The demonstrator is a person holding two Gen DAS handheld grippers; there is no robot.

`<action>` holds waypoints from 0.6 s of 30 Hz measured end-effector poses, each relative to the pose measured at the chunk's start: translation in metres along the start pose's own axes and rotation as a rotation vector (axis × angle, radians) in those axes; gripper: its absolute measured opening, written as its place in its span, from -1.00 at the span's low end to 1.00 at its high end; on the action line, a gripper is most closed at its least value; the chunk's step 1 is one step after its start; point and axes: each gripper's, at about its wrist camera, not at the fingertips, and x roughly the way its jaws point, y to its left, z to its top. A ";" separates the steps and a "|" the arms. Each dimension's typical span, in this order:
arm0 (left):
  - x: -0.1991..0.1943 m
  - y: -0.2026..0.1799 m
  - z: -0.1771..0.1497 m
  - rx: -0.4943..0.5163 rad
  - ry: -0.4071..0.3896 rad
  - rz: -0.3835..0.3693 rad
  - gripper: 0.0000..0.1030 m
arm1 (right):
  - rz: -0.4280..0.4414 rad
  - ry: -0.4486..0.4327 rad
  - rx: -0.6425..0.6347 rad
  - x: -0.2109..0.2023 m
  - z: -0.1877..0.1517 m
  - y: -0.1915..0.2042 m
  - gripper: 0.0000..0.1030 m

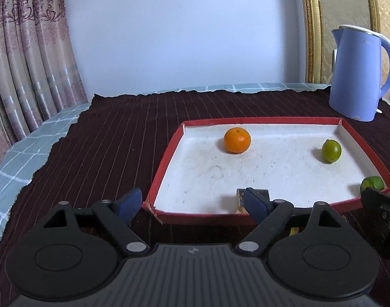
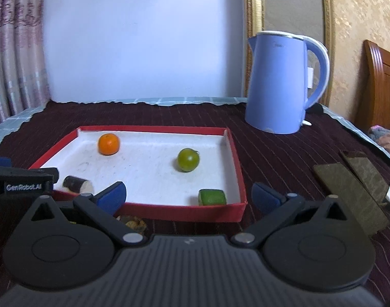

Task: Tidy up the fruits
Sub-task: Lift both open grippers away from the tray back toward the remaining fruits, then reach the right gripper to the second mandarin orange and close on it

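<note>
A shallow cardboard tray with red walls and a scuffed white floor sits on a dark ribbed cloth with a ragged edge. Inside, a smooth round orange lies near the far wall, a glossy green lime toward the far right corner, and a blocky green piece with cut faces rests against the near wall by the right corner. A short dark-skinned stub with a pale cut end lies at the near left; what fruit it is cannot be told through the blur. Some brownish scraps lie on the cloth just outside the near wall. A matte blue kettle stands behind the tray to the right, and two flat dark slabs lie on the cloth further right. The left gripper points gently downward over the tray's near left corner, its blue padded fingers spread wide with nothing between them; one is just in front of the stub. The right gripper tilts down likewise, jaws wide and empty, straddling the near right corner.
</note>
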 end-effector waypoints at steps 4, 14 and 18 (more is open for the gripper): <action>-0.002 0.003 -0.006 -0.004 0.002 0.007 0.69 | 0.007 -0.005 -0.024 -0.005 -0.005 0.001 1.00; -0.002 0.010 -0.022 -0.022 -0.003 -0.003 0.89 | 0.033 -0.034 -0.059 -0.017 -0.016 -0.001 1.00; -0.002 0.016 -0.029 -0.037 -0.011 -0.010 0.89 | 0.089 -0.032 -0.014 -0.021 -0.019 -0.009 1.00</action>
